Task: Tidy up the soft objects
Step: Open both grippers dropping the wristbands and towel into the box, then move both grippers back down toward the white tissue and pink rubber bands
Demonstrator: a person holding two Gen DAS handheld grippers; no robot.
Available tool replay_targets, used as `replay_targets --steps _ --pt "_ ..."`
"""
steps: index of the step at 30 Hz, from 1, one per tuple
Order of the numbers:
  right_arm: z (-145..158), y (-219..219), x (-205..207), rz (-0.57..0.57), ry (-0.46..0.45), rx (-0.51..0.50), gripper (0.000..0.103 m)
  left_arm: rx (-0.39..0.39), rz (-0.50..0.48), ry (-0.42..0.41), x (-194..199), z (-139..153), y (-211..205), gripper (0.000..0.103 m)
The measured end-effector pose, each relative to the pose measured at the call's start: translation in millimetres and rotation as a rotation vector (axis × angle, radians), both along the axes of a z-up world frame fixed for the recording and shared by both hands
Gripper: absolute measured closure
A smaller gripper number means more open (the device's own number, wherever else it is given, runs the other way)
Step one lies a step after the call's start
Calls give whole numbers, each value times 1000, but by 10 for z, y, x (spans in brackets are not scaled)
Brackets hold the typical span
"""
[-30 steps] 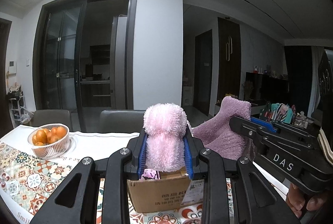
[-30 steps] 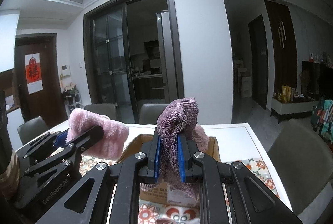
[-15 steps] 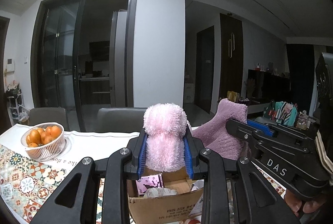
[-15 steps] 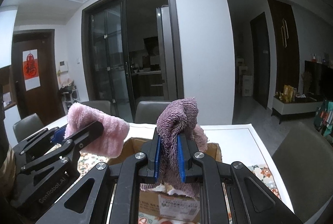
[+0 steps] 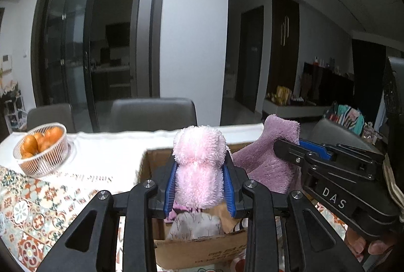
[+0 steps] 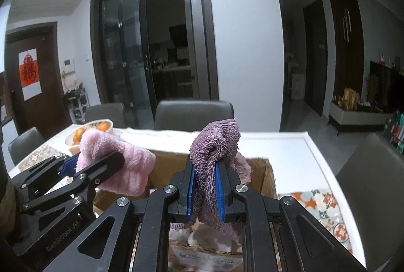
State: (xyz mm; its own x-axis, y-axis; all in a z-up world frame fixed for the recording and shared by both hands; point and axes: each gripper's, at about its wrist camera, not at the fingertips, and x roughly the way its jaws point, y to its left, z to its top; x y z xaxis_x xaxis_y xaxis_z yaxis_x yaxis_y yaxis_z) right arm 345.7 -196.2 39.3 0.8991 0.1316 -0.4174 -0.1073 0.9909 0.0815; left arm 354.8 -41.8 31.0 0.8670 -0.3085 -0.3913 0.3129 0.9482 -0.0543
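Over a cardboard box (image 5: 202,250) on a patterned tablecloth (image 5: 32,206), the left gripper (image 5: 199,190) pinches a pink fluffy cloth (image 5: 199,171) while the right gripper (image 6: 205,192) clamps a purple towel (image 6: 214,145). Both 2 cloths hang above the box's open top. Judged next: lowering them inside, then spreading the jaws.

Fluffy pink cloth (image 5: 199,171) and looped purple terry towel (image 6: 214,145) sit between matt black plastic grippers, over a rough brown cardboard box (image 5: 202,251) at lower centre.
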Motion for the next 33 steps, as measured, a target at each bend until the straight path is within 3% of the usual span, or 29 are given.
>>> replay_targets --steps 5,9,13,24,33 --pt "-242 -78 143 1 87 7 87 31 -5 32 43 -124 -79 64" --pt "-381 -131 193 13 145 5 86 52 1 45 40 -147 -129 41" --pt "-421 -193 220 11 195 26 68 76 30 30 21 -106 -151 29" --pt "-263 -154 -43 -21 142 -15 66 77 52 -5 -259 31 -70 27" --pt "-120 -177 -358 -22 110 9 66 86 65 -44 -650 180 -52 27"
